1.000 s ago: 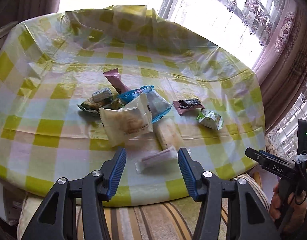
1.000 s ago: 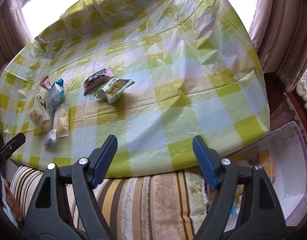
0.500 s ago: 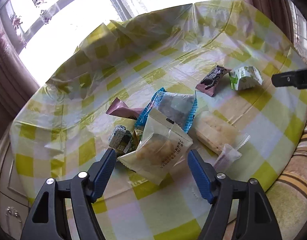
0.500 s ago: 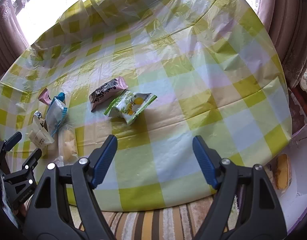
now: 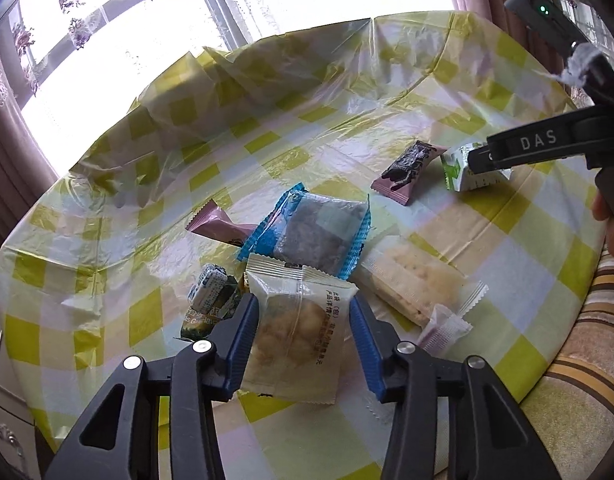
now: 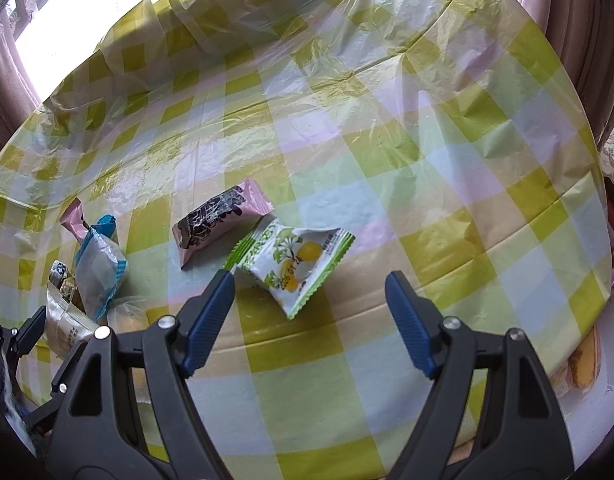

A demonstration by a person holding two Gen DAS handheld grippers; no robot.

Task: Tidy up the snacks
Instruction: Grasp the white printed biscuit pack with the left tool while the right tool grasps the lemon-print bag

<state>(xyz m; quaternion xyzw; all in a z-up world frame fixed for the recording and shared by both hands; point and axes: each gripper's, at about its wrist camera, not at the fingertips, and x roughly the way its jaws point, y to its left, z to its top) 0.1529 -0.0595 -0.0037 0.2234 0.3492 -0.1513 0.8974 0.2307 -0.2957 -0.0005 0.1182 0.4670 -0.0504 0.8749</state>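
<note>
Bright window, mauve curtains, checked tablecloth

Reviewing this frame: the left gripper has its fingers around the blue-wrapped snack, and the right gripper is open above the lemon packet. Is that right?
Not quite. In the left wrist view the left gripper brackets the clear-wrapped pastry packet, its jaws having just been closing; the blue-wrapped snack lies beyond it. The right gripper is open above the lemon packet.

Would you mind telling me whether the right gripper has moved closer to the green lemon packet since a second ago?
Yes. The right gripper has come forward over the table edge toward the lemon packet, which now lies just ahead of its open jaws.
</note>
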